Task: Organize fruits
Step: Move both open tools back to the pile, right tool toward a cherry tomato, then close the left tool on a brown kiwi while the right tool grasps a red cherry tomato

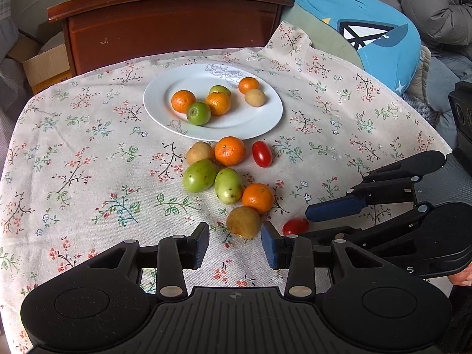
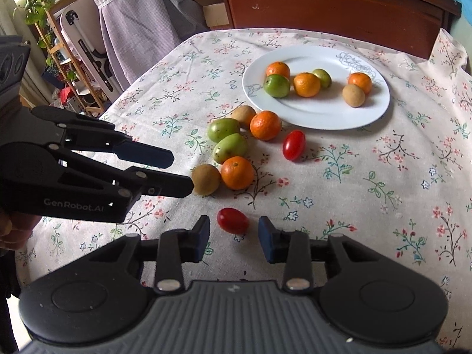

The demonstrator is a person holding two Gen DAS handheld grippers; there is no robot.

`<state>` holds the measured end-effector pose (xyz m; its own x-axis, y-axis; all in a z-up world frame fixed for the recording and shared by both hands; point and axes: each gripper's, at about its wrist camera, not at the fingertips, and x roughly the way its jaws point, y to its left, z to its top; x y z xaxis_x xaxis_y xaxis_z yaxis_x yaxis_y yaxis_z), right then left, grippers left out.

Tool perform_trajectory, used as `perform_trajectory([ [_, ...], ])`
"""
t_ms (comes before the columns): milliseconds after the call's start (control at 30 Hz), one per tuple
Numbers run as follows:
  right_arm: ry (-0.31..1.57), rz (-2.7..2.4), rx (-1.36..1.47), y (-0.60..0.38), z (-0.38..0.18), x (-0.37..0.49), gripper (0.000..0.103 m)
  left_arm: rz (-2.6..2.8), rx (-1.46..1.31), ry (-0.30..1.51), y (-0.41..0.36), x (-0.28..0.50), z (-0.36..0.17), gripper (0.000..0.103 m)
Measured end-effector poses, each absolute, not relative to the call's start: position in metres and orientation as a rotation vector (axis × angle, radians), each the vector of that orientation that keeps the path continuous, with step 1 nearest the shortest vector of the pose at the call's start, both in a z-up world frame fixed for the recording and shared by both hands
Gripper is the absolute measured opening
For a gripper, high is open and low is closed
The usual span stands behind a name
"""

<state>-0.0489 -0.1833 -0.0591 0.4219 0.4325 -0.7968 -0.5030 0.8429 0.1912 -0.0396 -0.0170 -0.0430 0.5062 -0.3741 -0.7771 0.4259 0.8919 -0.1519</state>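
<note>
A white plate (image 1: pixel 265 118) (image 2: pixel 324 118) at the far side holds several mandarins, green fruits and a brown one. Nearer me, loose fruit lies on the flowered cloth. In the left wrist view my left gripper (image 1: pixel 236 244) stands open, and a brown fruit (image 1: pixel 243 222) sits just ahead of its tips, against the right pad. In the right wrist view my right gripper (image 2: pixel 234 239) is open around a red cherry tomato (image 2: pixel 233 220), with small gaps on both sides. The same brown fruit (image 2: pixel 205 179) touches the left gripper's lower fingertip (image 2: pixel 184 187).
On the cloth behind these lie two mandarins (image 1: pixel 230 151) (image 1: pixel 257 198), two green fruits (image 1: pixel 199 175), a second brown fruit (image 1: pixel 199 152) and another tomato (image 1: pixel 262 153). A brown wooden cabinet (image 1: pixel 165 23) stands beyond the table. A blue cushion (image 1: pixel 368 38) lies at the right.
</note>
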Motion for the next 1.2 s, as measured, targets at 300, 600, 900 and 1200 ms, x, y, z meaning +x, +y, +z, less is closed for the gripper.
perform_trajectory([
  [300,0.977,0.587,-0.091,-0.185,-0.058,-0.047,0.024,-0.492,0.063,0.926,-0.023,-0.034,-0.05,0.037],
  [600,0.926,0.527,-0.006,-0.203,-0.04,-0.034,0.024,-0.494,0.102,0.921,-0.034,-0.031,-0.058,0.036],
  [900,0.914,0.47,0.06,-0.213,-0.036,-0.023,0.024,-0.497,0.074,0.916,-0.034,-0.031,-0.054,0.026],
  [1200,0.86,0.421,0.112,-0.22,-0.024,-0.005,0.024,-0.437,-0.001,0.818,-0.019,-0.006,-0.019,0.026],
])
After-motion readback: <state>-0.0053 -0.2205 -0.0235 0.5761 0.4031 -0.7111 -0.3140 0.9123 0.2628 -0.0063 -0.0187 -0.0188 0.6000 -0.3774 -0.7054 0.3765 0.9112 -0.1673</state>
